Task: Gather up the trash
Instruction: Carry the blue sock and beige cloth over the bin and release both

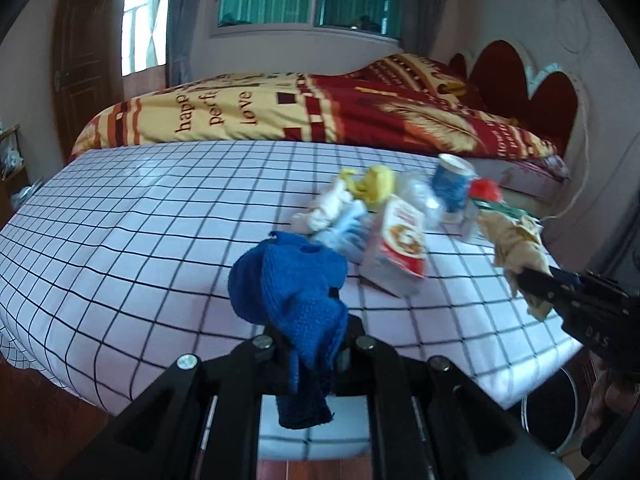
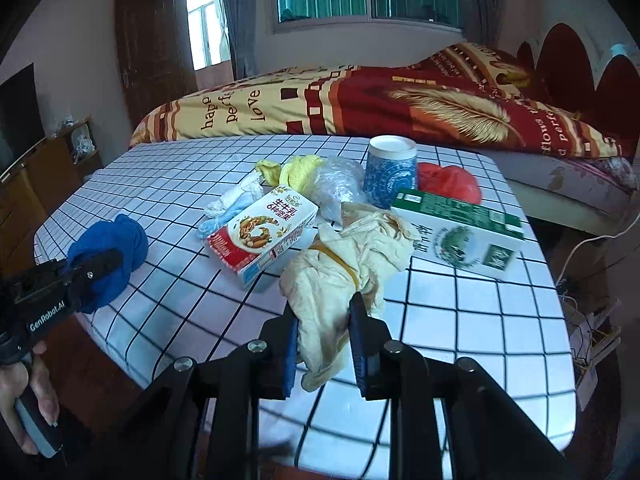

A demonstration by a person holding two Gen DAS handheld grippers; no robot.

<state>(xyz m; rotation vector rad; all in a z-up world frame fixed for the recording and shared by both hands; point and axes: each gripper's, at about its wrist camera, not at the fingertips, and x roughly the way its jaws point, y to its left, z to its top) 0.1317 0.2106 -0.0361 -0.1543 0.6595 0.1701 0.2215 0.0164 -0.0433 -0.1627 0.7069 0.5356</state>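
Two soft scraps are pinched and lifted off the table (image 2: 460, 320), one per gripper.
Left gripper (image 1: 316, 344) clenches the blue cloth (image 1: 288, 280); right gripper (image 2: 324, 344) clenches the cream rag (image 2: 348, 264), near the milk box (image 2: 264, 228). Both look light and limp, so a bunched middle suits.

The left tool (image 1: 310, 344) clamps a blue knitted cloth (image 1: 292, 284) above the checked worktop (image 1: 140, 240). At right, the right tool (image 1: 532, 280) grips a crumpled beige wrapper (image 1: 512, 240) beside a red-and-white carton (image 1: 400, 248).

Blue cloth (image 1: 288, 280), cream rag (image 2: 348, 256), white tablecloth (image 2: 460, 320) with black grid, red-and-yellow bedspread (image 2: 360, 100).
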